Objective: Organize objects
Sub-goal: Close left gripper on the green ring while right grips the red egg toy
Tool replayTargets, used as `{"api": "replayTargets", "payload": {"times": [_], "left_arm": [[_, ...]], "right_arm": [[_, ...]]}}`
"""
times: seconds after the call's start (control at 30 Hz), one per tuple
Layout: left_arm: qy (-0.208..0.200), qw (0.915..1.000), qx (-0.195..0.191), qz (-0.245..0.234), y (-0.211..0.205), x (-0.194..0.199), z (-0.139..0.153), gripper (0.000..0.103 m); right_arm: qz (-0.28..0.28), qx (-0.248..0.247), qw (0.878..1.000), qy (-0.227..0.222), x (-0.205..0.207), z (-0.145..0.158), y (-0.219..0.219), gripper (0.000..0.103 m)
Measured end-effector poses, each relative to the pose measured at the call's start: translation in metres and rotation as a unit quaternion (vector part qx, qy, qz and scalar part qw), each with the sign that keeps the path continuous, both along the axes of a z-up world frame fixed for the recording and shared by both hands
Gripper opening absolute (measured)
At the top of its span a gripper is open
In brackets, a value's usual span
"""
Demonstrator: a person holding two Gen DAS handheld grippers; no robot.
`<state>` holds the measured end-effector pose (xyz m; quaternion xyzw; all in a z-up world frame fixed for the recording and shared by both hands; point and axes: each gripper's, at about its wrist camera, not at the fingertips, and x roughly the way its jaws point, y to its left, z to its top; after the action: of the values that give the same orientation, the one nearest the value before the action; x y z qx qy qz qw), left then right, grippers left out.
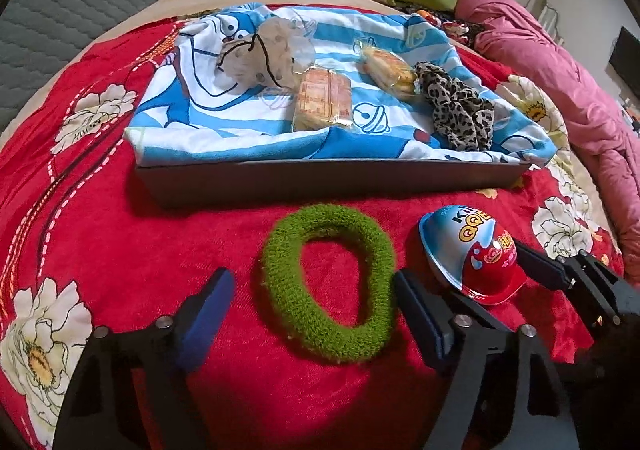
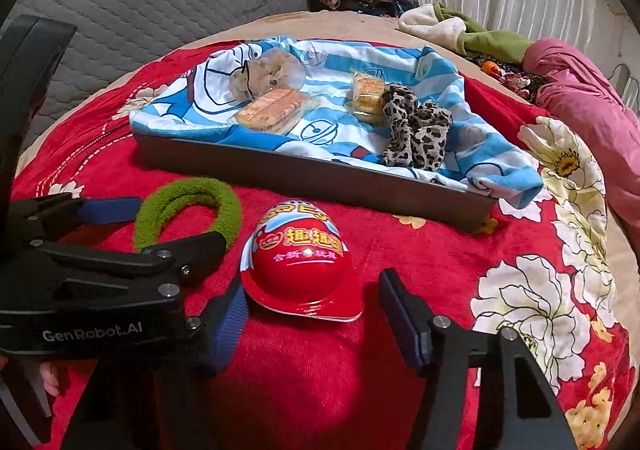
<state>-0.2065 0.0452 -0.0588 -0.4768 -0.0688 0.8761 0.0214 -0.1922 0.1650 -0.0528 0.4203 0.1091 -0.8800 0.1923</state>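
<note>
On red floral blanket [image 1: 120, 218] before tray [image 1: 332, 180] | left gripper [image 1: 316, 302] apart, straddling green scrunchie [image 1: 328, 282] | right gripper [image 2: 312, 310] apart, flanking toy egg [image 2: 300, 262], apparently poised to grab.

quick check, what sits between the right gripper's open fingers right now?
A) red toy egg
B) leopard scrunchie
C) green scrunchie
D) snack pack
A: in the right wrist view the right gripper is open with the red toy egg between its fingers on the blanket; the green scrunchie lies between the left gripper's fingers instead, and the leopard scrunchie lies in the tray.
</note>
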Motion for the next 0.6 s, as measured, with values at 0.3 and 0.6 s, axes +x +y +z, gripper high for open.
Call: {"api": "replayTargets", "payload": {"times": [0.3,0.6], "left_arm": [[-0.004,0.9999,0.014,-0.009,0.0033,-0.0023,-0.0003,0.065],[-0.002,0.9993,0.033,-0.016,0.0022,-0.0014,-0.0002,0.05]], "right_arm": [[0.009,-0.013,1.0,-0.005,0.0006,-0.0005,-0.0006,0.05],[0.01,-0.026,1.0,-0.006,0.0006,0.0006,0.002,0.05]]}}
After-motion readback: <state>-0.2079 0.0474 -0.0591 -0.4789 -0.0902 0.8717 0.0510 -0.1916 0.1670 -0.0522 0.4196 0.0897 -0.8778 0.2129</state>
